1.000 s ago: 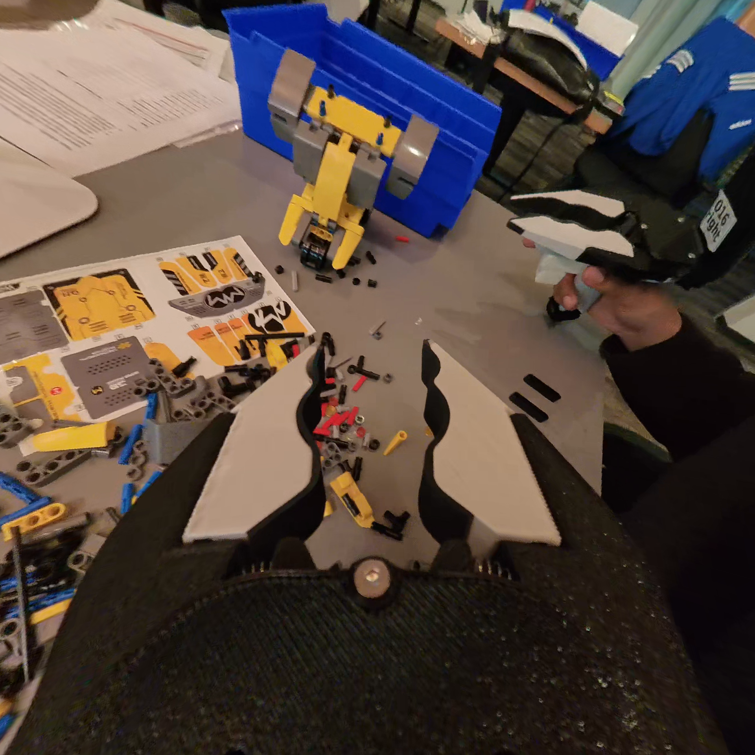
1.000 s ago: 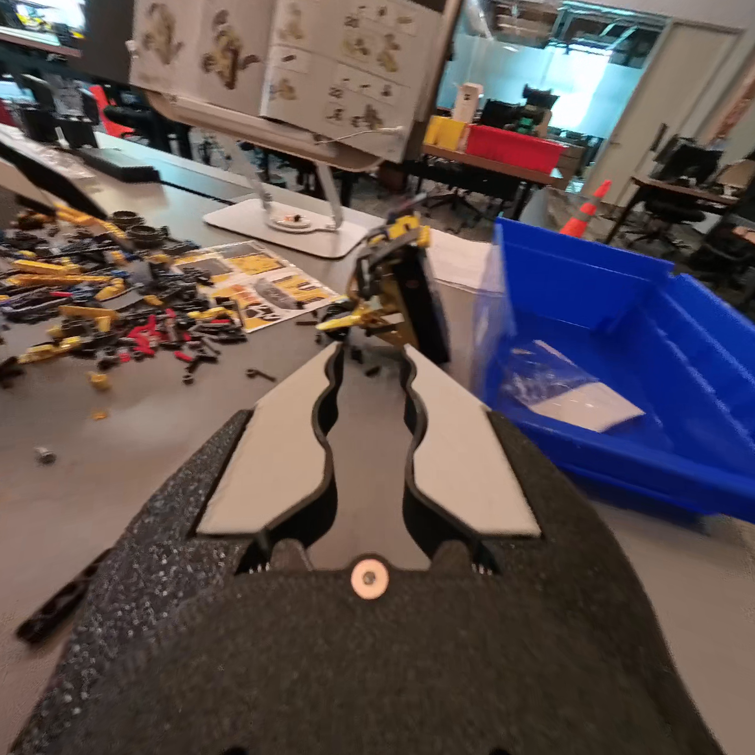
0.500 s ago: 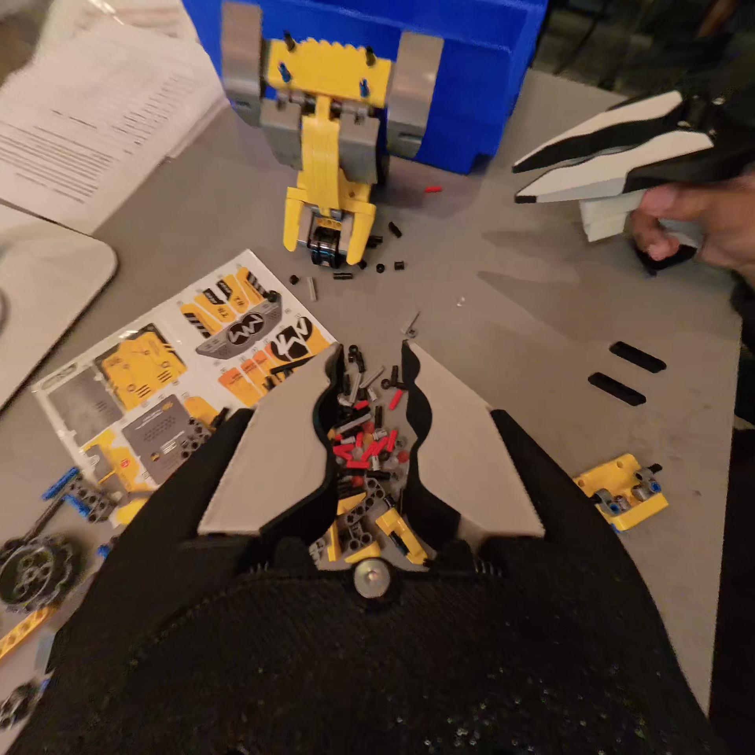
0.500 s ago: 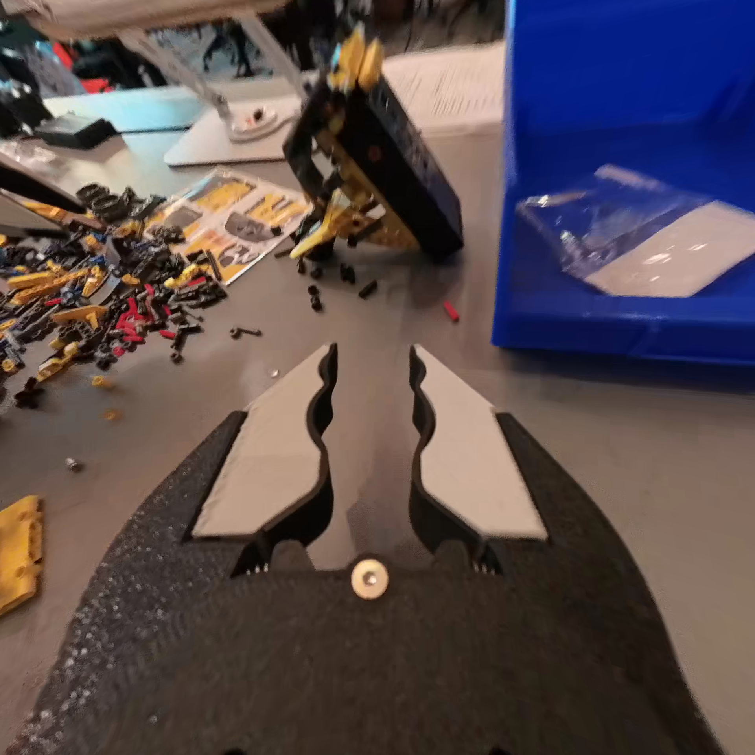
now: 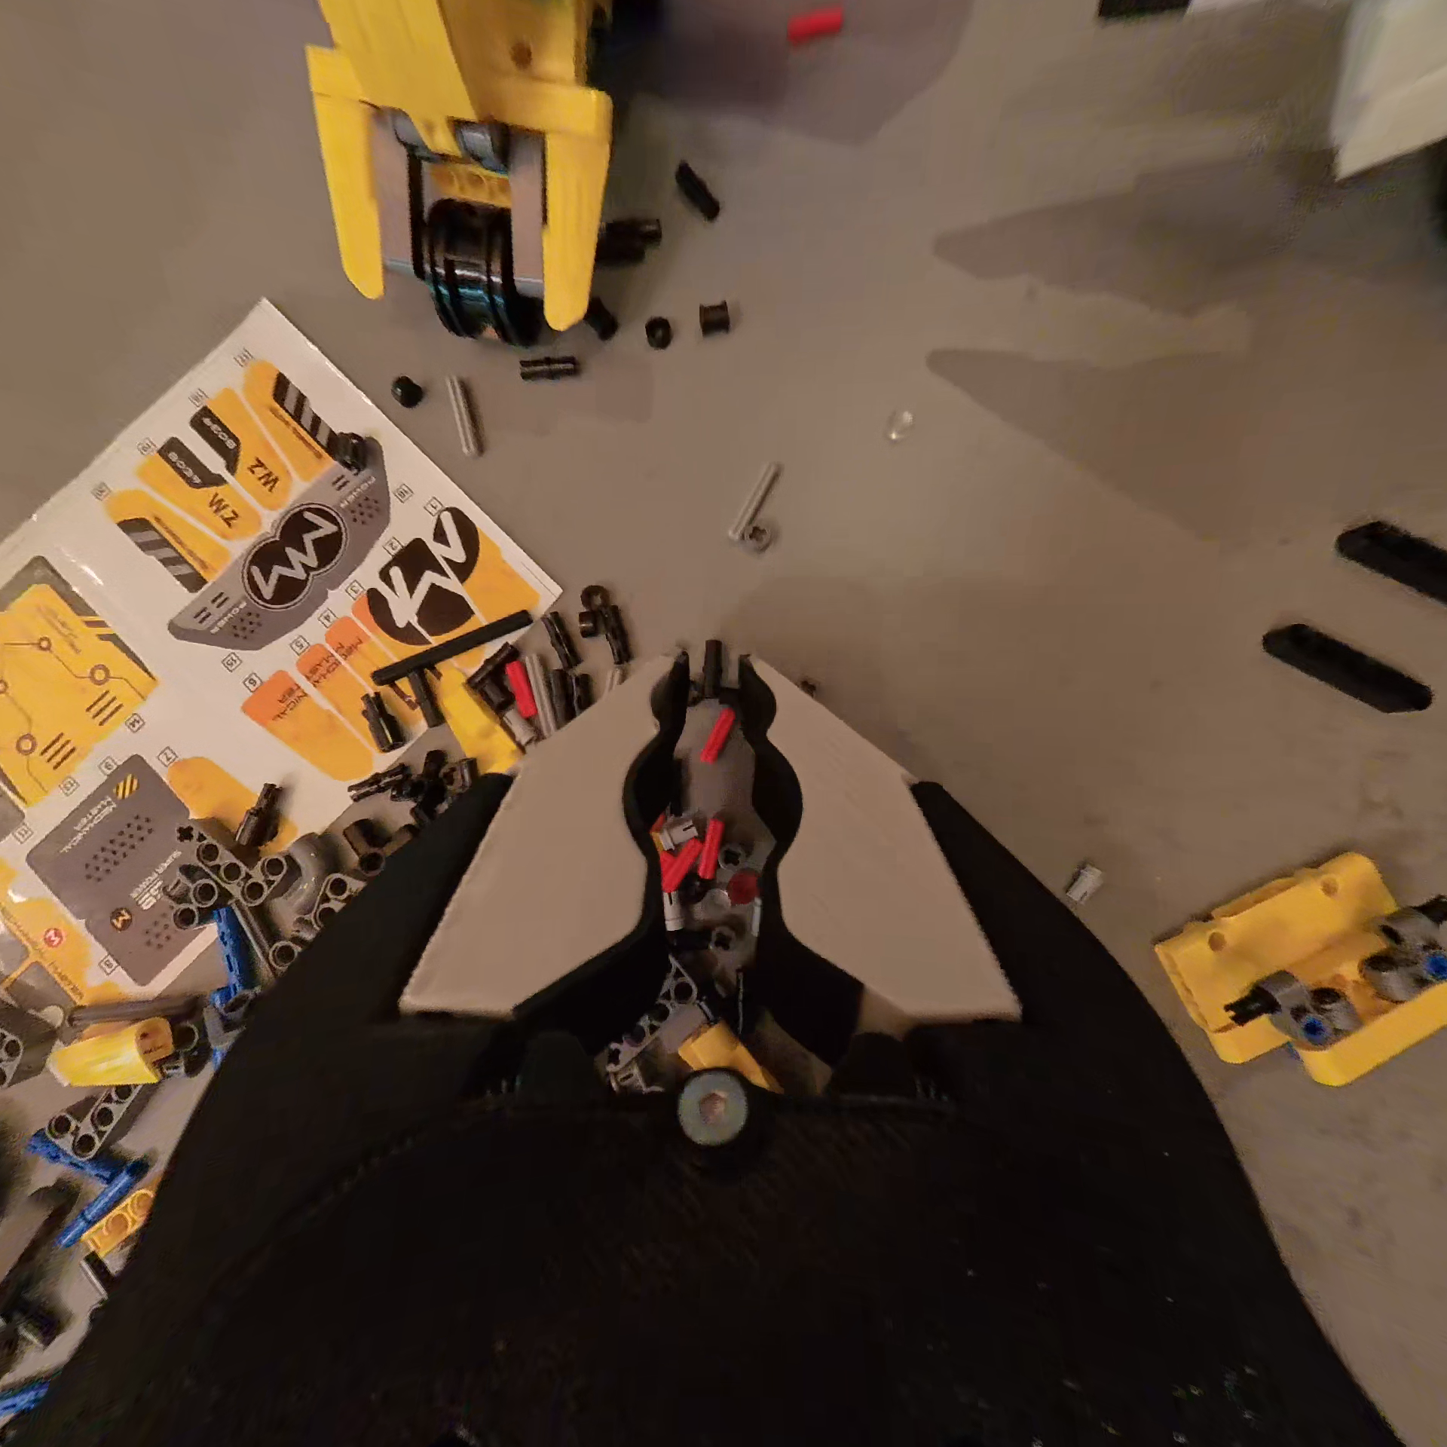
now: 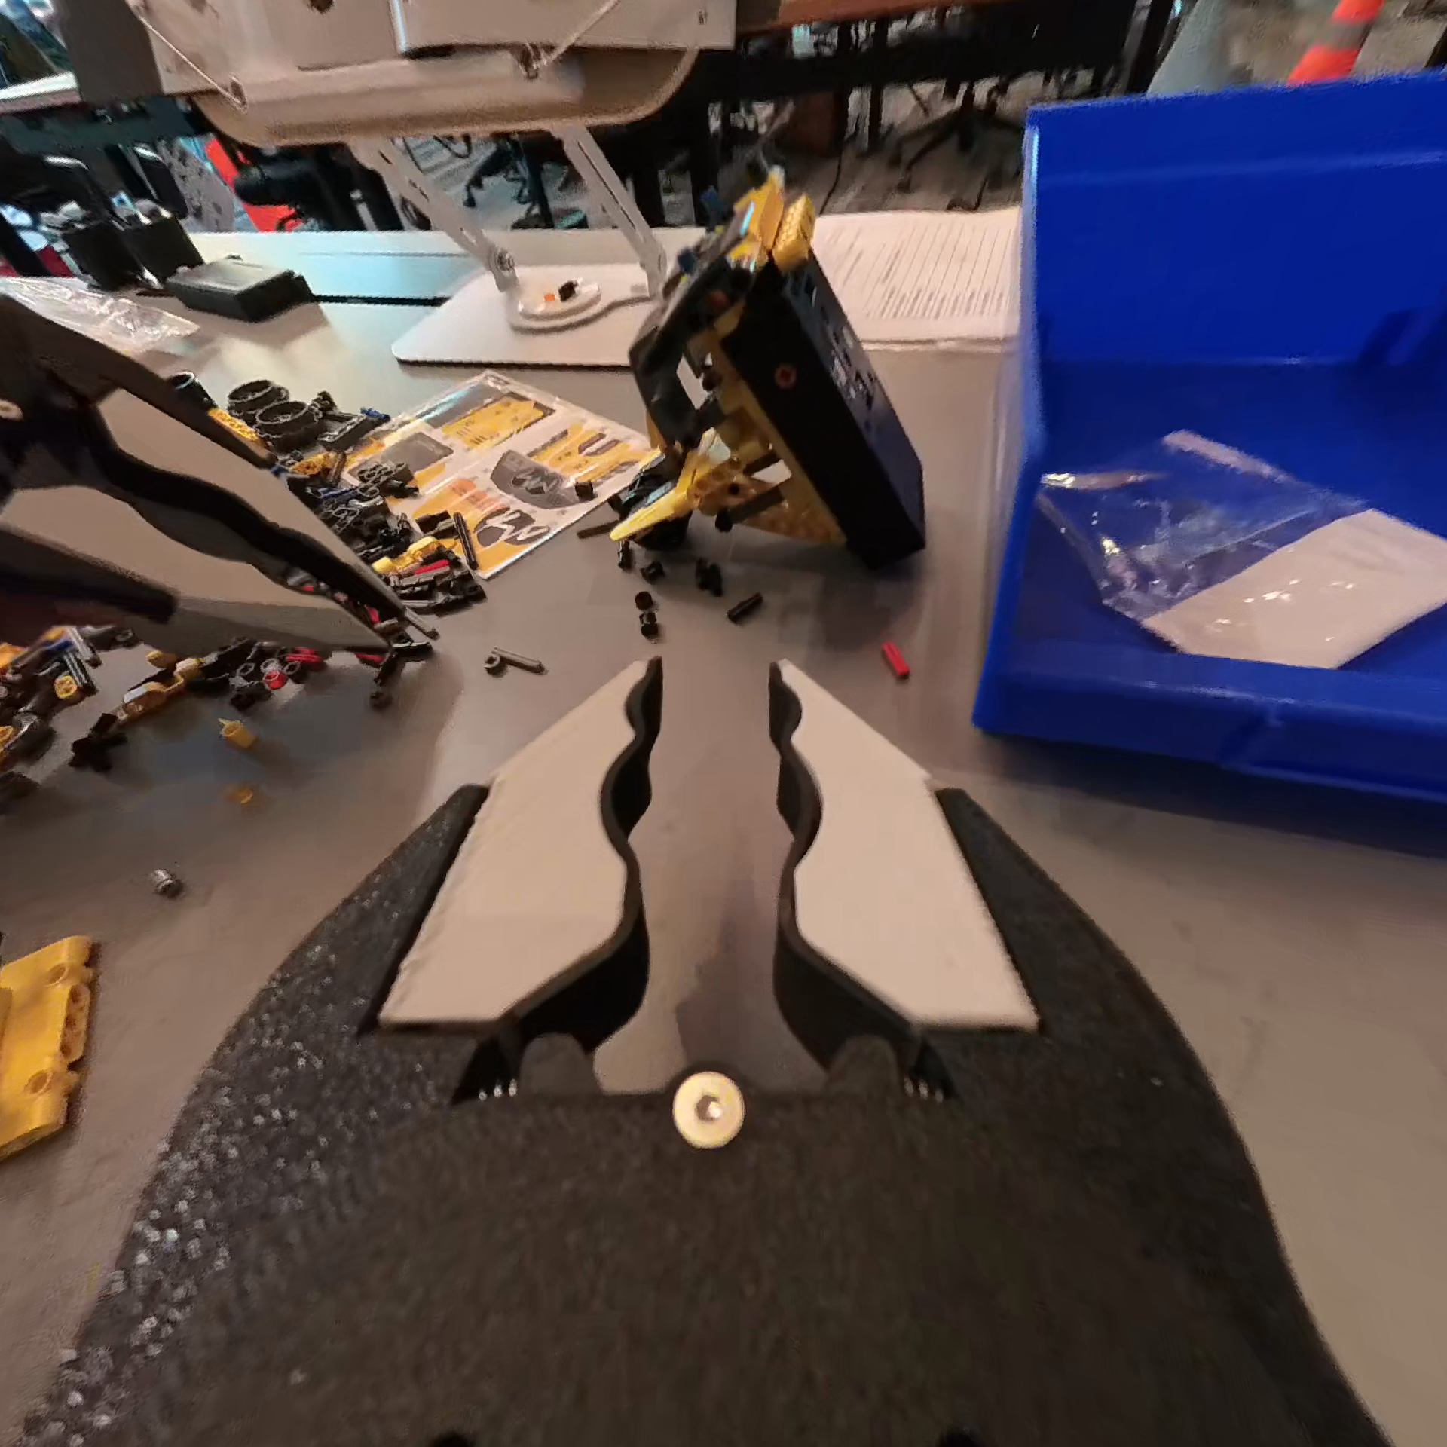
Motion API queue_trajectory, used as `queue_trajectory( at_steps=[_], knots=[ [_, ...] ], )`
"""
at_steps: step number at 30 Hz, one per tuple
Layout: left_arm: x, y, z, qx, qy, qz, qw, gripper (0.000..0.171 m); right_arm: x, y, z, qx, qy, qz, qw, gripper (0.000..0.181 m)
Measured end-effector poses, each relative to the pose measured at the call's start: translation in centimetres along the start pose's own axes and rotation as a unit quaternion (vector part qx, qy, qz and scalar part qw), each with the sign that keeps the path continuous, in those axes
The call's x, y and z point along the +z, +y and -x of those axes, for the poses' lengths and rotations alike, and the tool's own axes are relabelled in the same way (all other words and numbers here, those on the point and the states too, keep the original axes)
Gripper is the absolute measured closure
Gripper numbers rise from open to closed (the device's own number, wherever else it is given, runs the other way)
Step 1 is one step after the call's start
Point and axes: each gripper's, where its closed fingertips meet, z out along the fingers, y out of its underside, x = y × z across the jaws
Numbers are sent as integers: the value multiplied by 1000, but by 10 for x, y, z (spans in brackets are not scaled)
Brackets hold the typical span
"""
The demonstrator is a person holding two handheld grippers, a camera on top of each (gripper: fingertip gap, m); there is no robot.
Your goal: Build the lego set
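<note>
Far to your left on the grey worktop (image 5: 1018, 235) lies the sticker sheet (image 5: 258, 595), with grey, blue and black beams piled over its near edge. Your left tongs (image 5: 711, 665) point down over the heap of small pins (image 5: 705, 853); their tips are drawn nearly together around a short black pin (image 5: 712, 662) standing between them, though you cannot tell whether they truly grip it. Beyond them stands the yellow model (image 5: 462, 156), tilted with its nose on the worktop, loose black bushes scattered at its foot. To the right of your left tongs sits a yellow block assembly (image 5: 1284, 955).

Your right tongs (image 6: 714, 673) are spread apart and hold nothing, low over bare worktop. A small red pin (image 6: 894, 659) lies just ahead to their right, and the blue bin (image 6: 1174, 705) with a clear plastic bag (image 6: 1221, 540) inside stands farther right.
</note>
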Motion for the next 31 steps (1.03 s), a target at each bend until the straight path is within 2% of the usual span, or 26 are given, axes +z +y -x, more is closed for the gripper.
queue_trajectory(
  at_steps=[3, 10, 16, 18, 21, 23, 24, 26, 27, 28, 31],
  knots=[
    [6, 2, 1, 7, -19, 7, 1000, 155, -2, -2, 1, -6, -1, -10, 1000, 155],
    [15, 3, -3, -1, -5, 18, 1000, 167, -1, -1, 1, 4, -10, -6, 1000, 155],
    [14, 2, -6, 1, 1, 12, 1000, 170, -1, -2, 5, -3, -17, -7, 1000, 155],
    [5, -11, -8, -6, 7, -30, 1000, 170, -2, -5, 8, -9, -24, -18, 1000, 155],
    [-20, -42, -14, -62, 64, -139, 986, 171, -7, -14, 16, -25, -40, -51, 998, 154],
    [-46, -67, -24, -136, 155, -237, 949, 171, -15, -26, 30, -53, -61, -95, 992, 150],
    [-62, -79, -29, -180, 218, -286, 916, 171, -19, -34, 39, -70, -68, -121, 988, 150],
    [-99, -99, -38, -248, 345, -373, 825, 171, -32, -55, 58, -75, -89, -184, 976, 151],
    [-112, -104, -39, -274, 387, -397, 786, 171, -39, -67, 70, -61, -115, -216, 968, 150],
    [-120, -107, -40, -291, 414, -413, 757, 171, -47, -79, 81, -45, -143, -241, 959, 149],
    [-136, -115, -45, -318, 458, -447, 700, 171, -62, -103, 107, -67, -163, -287, 942, 146]
  ],
)
